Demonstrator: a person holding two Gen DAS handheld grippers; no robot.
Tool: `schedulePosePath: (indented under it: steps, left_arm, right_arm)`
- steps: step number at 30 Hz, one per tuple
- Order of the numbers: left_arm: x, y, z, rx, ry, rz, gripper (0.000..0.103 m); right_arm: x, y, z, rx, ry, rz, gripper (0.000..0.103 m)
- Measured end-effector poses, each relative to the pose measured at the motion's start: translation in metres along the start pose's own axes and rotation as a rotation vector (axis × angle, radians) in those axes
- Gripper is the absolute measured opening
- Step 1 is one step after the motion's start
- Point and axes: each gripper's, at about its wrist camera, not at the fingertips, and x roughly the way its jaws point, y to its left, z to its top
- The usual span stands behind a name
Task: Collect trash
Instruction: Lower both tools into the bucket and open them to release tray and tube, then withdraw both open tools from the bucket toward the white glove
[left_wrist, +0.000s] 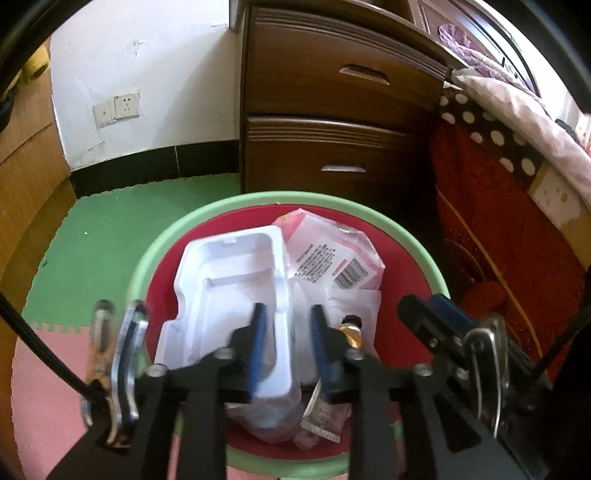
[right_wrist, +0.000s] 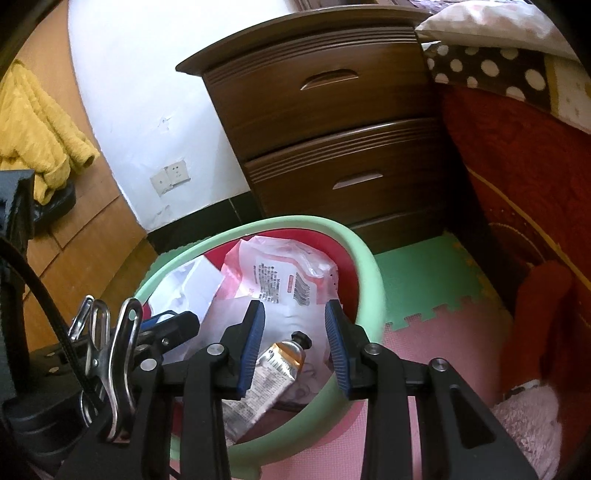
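Green-rimmed bin (left_wrist: 236, 206) sits on the floor by the drawers (left_wrist: 332, 122), holding a white tray (left_wrist: 229, 280), a pink bag (left_wrist: 332, 258) and a tube (right_wrist: 273, 373). Left tongs (left_wrist: 288, 325) are apart around the tray's edge, not pinching. Right tongs (right_wrist: 295, 325) are apart, empty. This looks like the drop-off step; next, lift away and find more trash.

Both wrist cameras look steeply down, close over the green-rimmed bin (left_wrist: 406, 236) (right_wrist: 369, 258), sharing it and the far wooden nightstand (left_wrist: 332, 110) (right_wrist: 332, 129).
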Motion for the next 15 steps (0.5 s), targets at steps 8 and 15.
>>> schedulePosePath:
  steps: [8,15]
  left_arm:
    - [-0.013,0.002,0.003,0.005,-0.031,0.009,0.049]
    - [-0.027,0.005,0.004,0.008,-0.052,-0.006,0.049]
  right_arm:
    - [-0.007,-0.006,-0.001,0.033,-0.025,0.009,0.039]
    - [-0.014,-0.005,-0.001,0.038,-0.063,0.021,0.045]
